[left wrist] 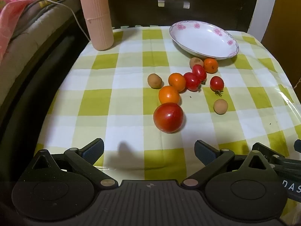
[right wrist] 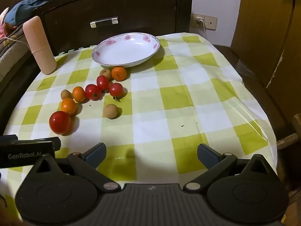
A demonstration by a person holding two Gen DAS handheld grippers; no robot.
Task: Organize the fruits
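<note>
1. Red tomatoes (left wrist: pixel 168 117), oranges (left wrist: pixel 169 95) and brown fruits (right wrist: pixel 110 111) lie loose on the checked desk (right wrist: pixel 169 113), beside an empty plate (right wrist: pixel 125 49).
2. Both grippers, left (left wrist: pixel 149 149) and right (right wrist: pixel 151 153), hover with jaws wide, holding nothing.
3. Sorting looks unstarted; next, close on the nearest tomato.

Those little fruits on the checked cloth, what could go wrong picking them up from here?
The two red tomatoes touch each other and an orange fruit, so grabbing one may roll its neighbours. The big tomato is round and could slip away. The plate is empty; fruit dropped in hard might bounce out.
</note>
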